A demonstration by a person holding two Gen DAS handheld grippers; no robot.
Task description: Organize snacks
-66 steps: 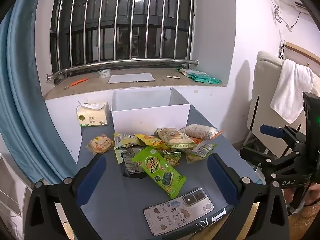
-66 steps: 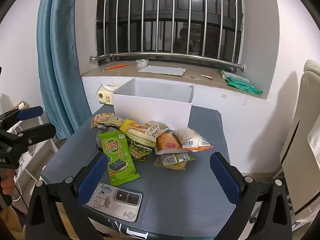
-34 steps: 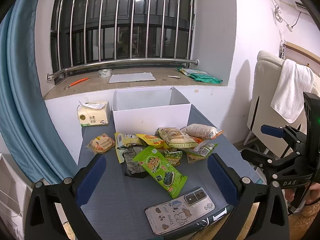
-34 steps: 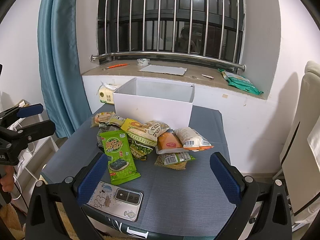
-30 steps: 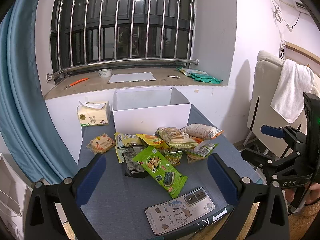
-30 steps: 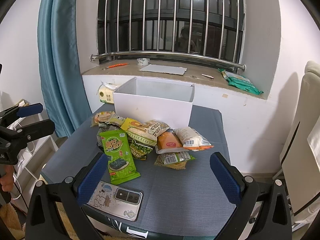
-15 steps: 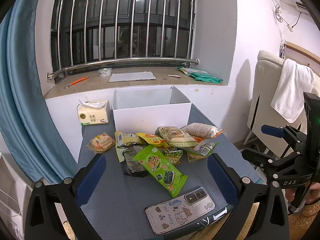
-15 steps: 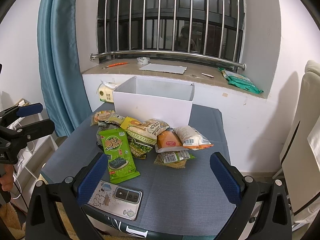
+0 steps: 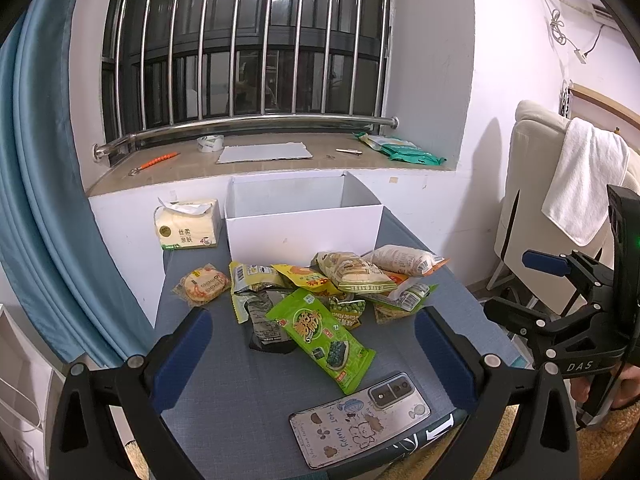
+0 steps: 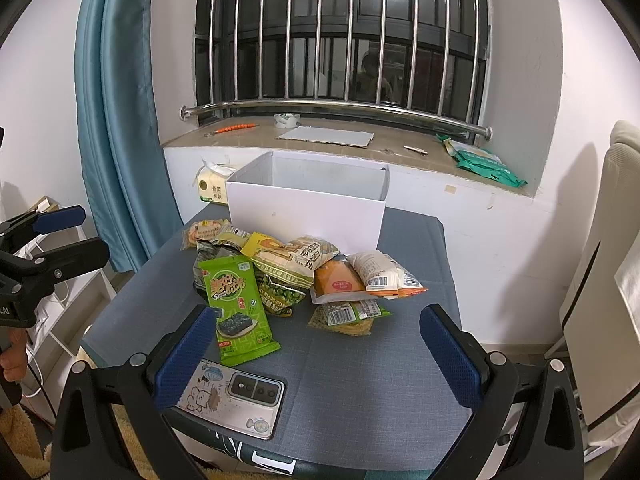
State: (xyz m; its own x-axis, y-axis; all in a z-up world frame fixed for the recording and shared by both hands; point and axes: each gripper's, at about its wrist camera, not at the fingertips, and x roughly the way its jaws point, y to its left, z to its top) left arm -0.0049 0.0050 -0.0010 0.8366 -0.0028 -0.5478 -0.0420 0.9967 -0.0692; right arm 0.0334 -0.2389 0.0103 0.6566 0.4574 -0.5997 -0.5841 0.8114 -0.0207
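Both grippers hover at the near edge of the table [image 10: 360, 392], jaws spread wide and holding nothing: the left gripper [image 9: 312, 356] and the right gripper [image 10: 320, 356] each frame the snack pile between blue-padded fingers [image 9: 180, 356].

Nearest on the grey-blue tabletop lies a phone [image 9: 360, 420], back up, in a cartoon-printed case, its long axis running roughly across the near edge.

Just beyond it lies the green seaweed packet [image 10: 236, 304], flat, its long axis running from the near edge toward the box; in the left wrist view it slants, far end to the left. Its far end overlaps the heap, where a dark packet [image 9: 264, 324] lies beside it and a pea packet [image 10: 280, 296] under its edge.

Further on the snack pile [image 9: 340, 280] spreads crosswise: a pale green crisp bag [image 10: 292, 260], an orange packet [image 10: 336, 282], and a white bun packet [image 10: 378, 270] pointing right. A round cracker pack [image 9: 202, 282] sits apart to the left.

Behind the pile stands the open white box [image 10: 308, 208], touching none of it that I can tell. A tissue pack [image 9: 186, 230] stands left of the box, against the wall below the windowsill [image 10: 340, 140].
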